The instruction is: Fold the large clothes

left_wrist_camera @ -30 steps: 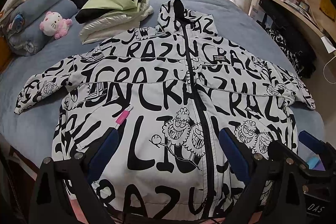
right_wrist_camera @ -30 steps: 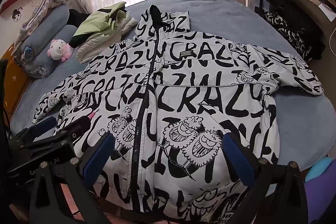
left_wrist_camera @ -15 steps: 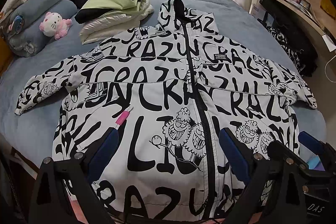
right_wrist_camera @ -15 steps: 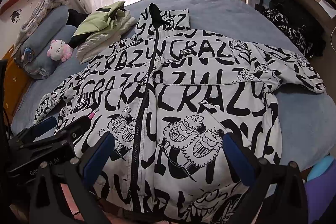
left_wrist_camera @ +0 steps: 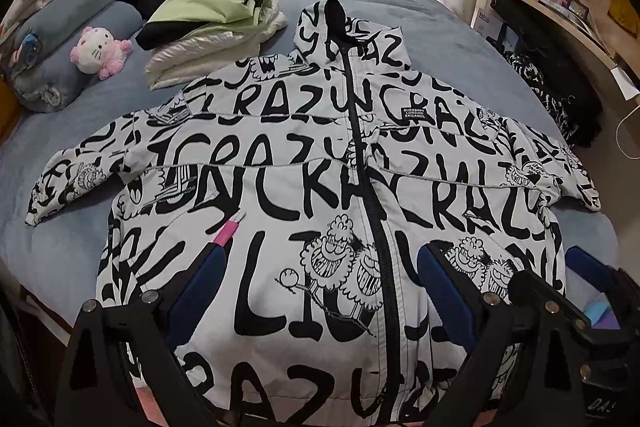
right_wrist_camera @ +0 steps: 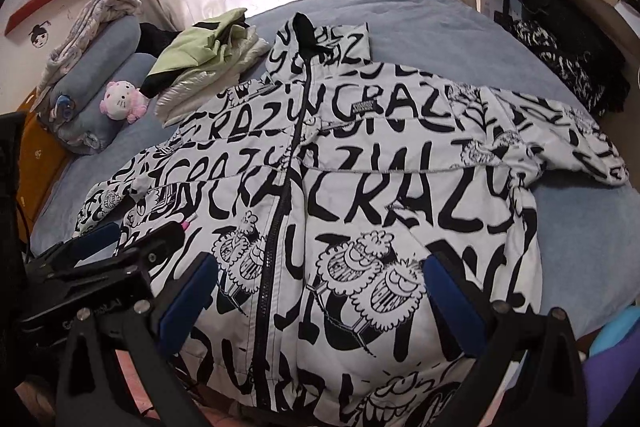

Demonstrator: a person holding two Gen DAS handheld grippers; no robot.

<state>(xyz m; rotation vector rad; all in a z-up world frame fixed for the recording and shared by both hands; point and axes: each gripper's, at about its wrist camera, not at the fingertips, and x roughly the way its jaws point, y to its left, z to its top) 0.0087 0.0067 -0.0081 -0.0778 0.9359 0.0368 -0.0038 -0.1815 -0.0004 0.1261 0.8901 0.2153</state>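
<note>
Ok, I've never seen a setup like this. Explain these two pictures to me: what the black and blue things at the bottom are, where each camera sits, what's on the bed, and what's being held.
No robot arm here: a person holds a pair of tongs in each hand, and a fisheye camera on each looks forward along its fingers. The black arms with blue pads are those fingers. One picture comes from the left tongs, the other from the right tongs. Both stand open and hold nothing.

On the blue bed a black-and-white graffiti-print jacket lies spread flat, zipped, sleeves out. Beyond it sit a pile of folded jackets, a pink plush cat and rolled bedding. In the left picture the right tongs show at the lower right edge.
</note>
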